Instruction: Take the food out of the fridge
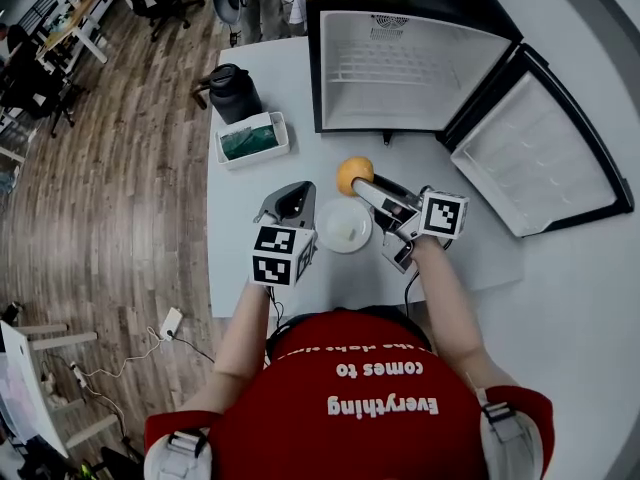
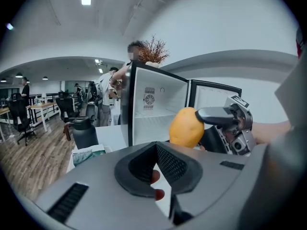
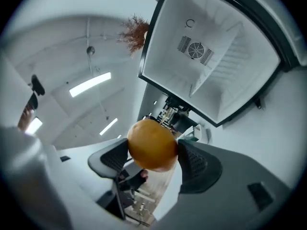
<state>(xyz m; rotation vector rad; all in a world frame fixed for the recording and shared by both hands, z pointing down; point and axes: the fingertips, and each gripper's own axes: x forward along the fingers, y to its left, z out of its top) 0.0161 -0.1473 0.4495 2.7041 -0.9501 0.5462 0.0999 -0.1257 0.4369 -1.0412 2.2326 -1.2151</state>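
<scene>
The right gripper (image 1: 362,181) has its jaws pressed against either side of the round orange-yellow food item (image 3: 152,145). The item hangs in the air in front of the open fridge (image 1: 400,78), just beyond the white plate (image 1: 345,230). The left gripper (image 1: 290,201) has its jaws closed together on nothing and sits beside the plate's left edge. The fridge cavity looks bare, so the step in hand appears to be setting the item down. Doing that well probably means bringing it low over the plate's middle and letting it rest there before the jaws part, since a round thing is likely to roll off a shallow rim. Room for moving is fair: the fridge door (image 1: 540,158) is swung wide to the right, well apart. The black jug (image 1: 232,90) and white tray (image 1: 252,138) lie off to the left. The table (image 1: 235,228) ends close behind both grippers, on the person's side.
</scene>
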